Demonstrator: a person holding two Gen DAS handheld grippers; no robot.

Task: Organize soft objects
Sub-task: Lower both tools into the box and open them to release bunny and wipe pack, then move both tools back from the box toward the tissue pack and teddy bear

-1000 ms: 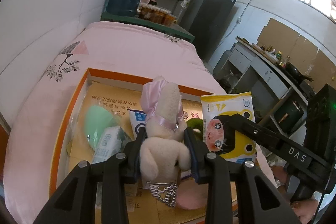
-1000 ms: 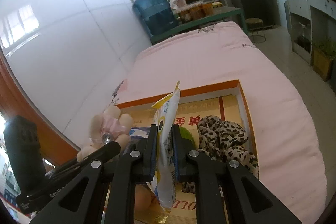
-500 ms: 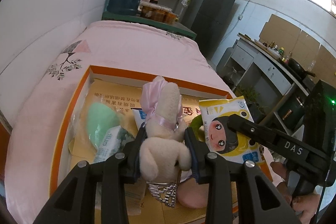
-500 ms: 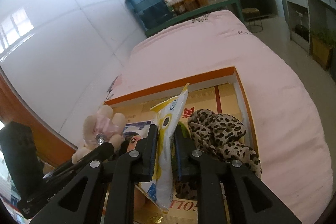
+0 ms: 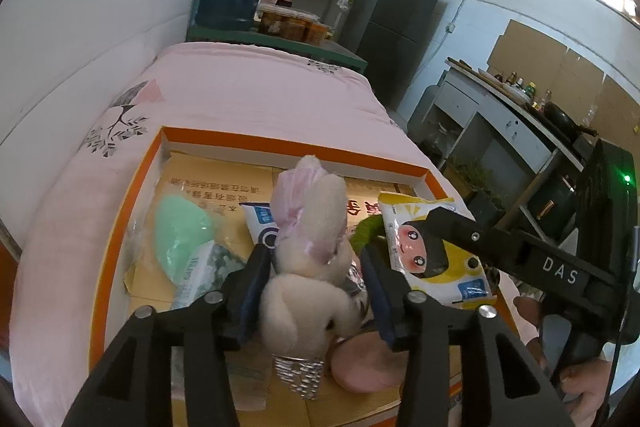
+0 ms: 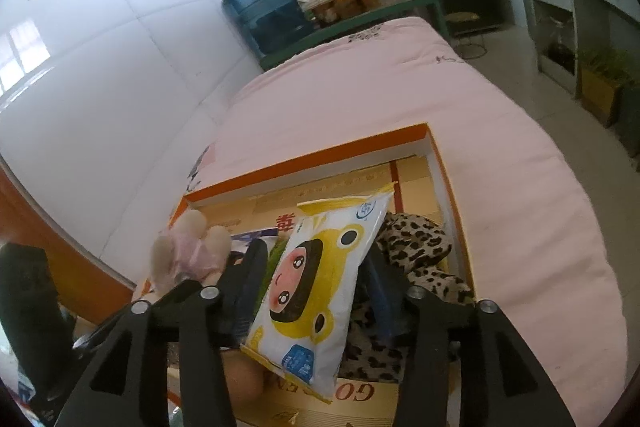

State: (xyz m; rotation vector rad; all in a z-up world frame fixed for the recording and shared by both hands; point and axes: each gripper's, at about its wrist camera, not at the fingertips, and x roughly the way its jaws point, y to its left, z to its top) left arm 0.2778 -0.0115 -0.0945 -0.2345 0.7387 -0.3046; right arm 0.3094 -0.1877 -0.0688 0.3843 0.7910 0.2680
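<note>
over an orange-rimmed box point(image 5: 280, 147) lying on a pink quilt point(image 5: 248, 95), both tools hung slanted downward. the left gripper point(image 5: 316, 281) had its jaws just spreading apart, and a cream plush rabbit point(image 5: 308, 267) with a pink bow stood between them; a gap showed at the right pad, so the toy looked let go, though the left pad sat very near its side. a silver beaded piece point(image 5: 298, 373) hung under the rabbit. beside it in the box lay a mint-green soft item in clear plastic point(image 5: 180, 239), a tissue pack point(image 5: 196, 273), a blue-and-white packet point(image 5: 262, 229) and a pink round cushion point(image 5: 366, 361).

the right gripper point(image 6: 316, 291) had likewise just widened its jaws. a yellow-and-white cartoon wipes pack point(image 6: 316, 291) lay tilted between them, face up, loose from both pads and resting over the box's contents. leopard-print fabric point(image 6: 420, 247) bunched just beside it toward the box's right wall. a hand point(image 5: 588, 393) showed at the lower right edge in the left wrist view.
</note>
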